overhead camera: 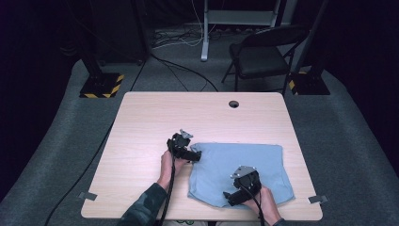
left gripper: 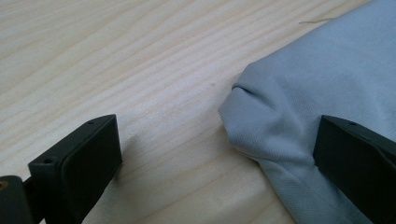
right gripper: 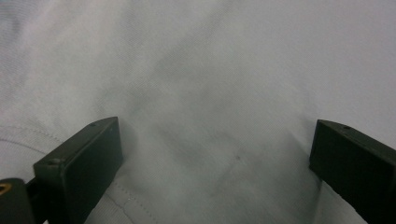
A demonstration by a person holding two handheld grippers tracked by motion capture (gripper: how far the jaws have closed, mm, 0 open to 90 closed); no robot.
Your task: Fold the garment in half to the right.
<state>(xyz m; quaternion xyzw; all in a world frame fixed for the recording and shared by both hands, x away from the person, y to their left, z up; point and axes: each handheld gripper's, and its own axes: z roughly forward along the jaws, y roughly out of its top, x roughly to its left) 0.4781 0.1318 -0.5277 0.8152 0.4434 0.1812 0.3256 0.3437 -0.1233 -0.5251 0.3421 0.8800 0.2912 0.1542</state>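
A folded light-blue cloth (overhead camera: 240,172) lies on the near right part of the wooden table (overhead camera: 160,117). My left gripper (overhead camera: 194,155) is open at the cloth's far left corner; in the left gripper view that bunched corner (left gripper: 271,112) lies between the wide-apart jaws, with one jaw on bare wood and the other over the cloth. My right gripper (overhead camera: 231,197) is open low over the cloth's near edge. In the right gripper view the cloth (right gripper: 205,93) spreads under both jaws, with a stitched hem at the lower left.
The table has a round cable hole (overhead camera: 234,104) near its far edge. A black folding chair (overhead camera: 263,54) and stand bases with yellow-black stripes (overhead camera: 101,85) are on the grey carpet beyond. Tape tabs mark the near table corners.
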